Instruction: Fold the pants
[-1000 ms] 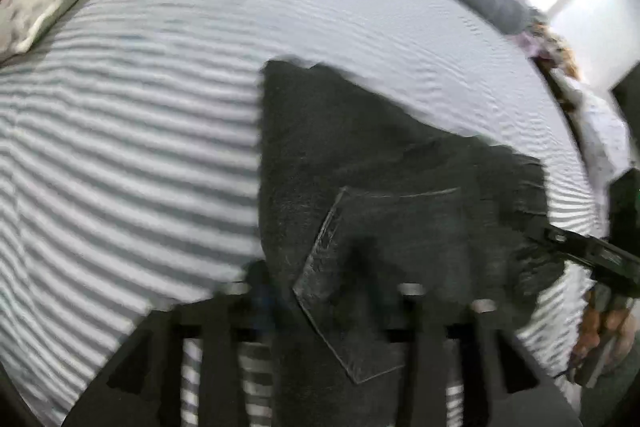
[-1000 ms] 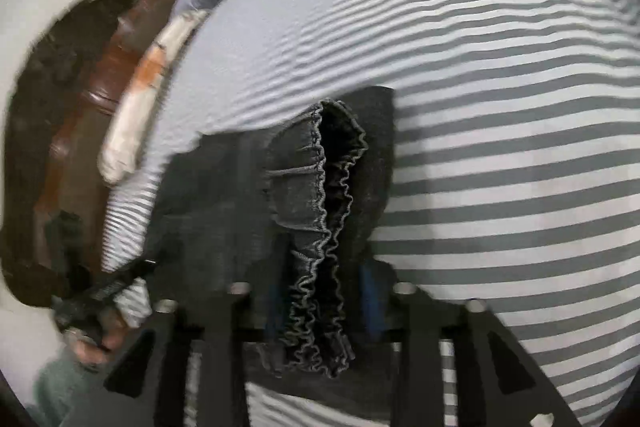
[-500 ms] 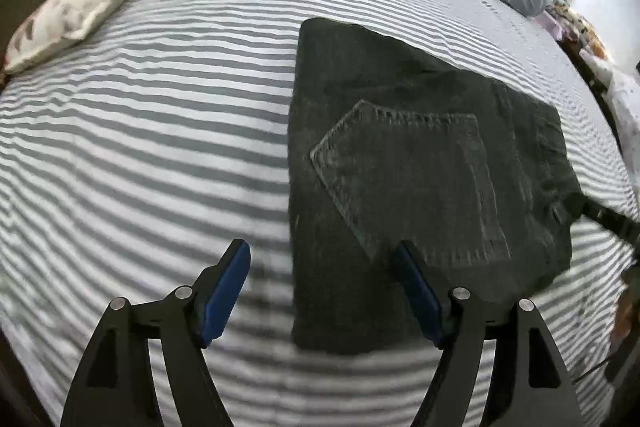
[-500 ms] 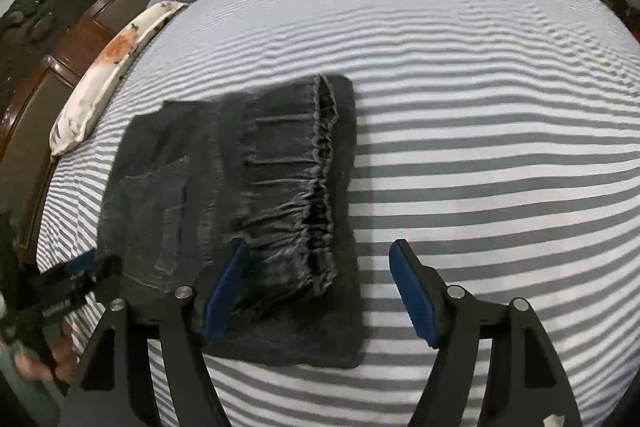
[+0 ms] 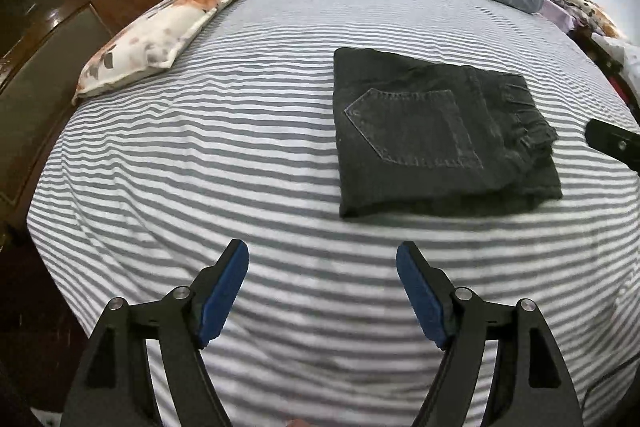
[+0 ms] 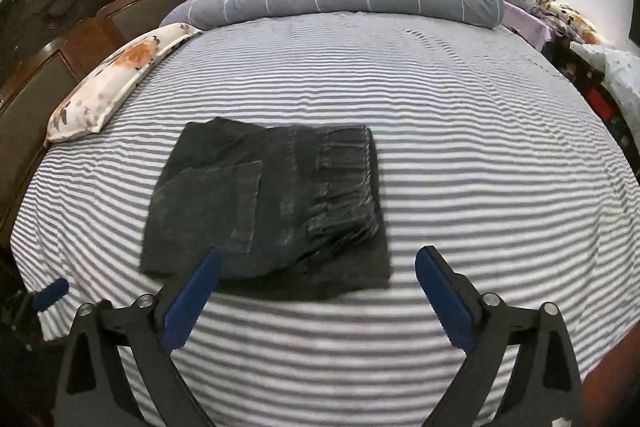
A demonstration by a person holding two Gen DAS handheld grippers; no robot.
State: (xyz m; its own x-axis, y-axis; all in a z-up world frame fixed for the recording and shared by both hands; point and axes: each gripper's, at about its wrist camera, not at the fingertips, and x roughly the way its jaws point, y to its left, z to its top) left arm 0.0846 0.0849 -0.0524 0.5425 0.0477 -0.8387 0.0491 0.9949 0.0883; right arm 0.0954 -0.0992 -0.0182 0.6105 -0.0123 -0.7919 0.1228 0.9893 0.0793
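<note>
Hovering over the bed (image 5: 280,131), we note both claws, left (image 5: 322,259) and right (image 6: 318,267), spread and empty; the pants (image 5: 432,135) lie folded.

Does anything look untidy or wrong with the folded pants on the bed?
Mostly neat. The black jeans lie folded on the striped sheet, but the gathered waistband is bunched and the bottom layer sticks out unevenly.
</note>
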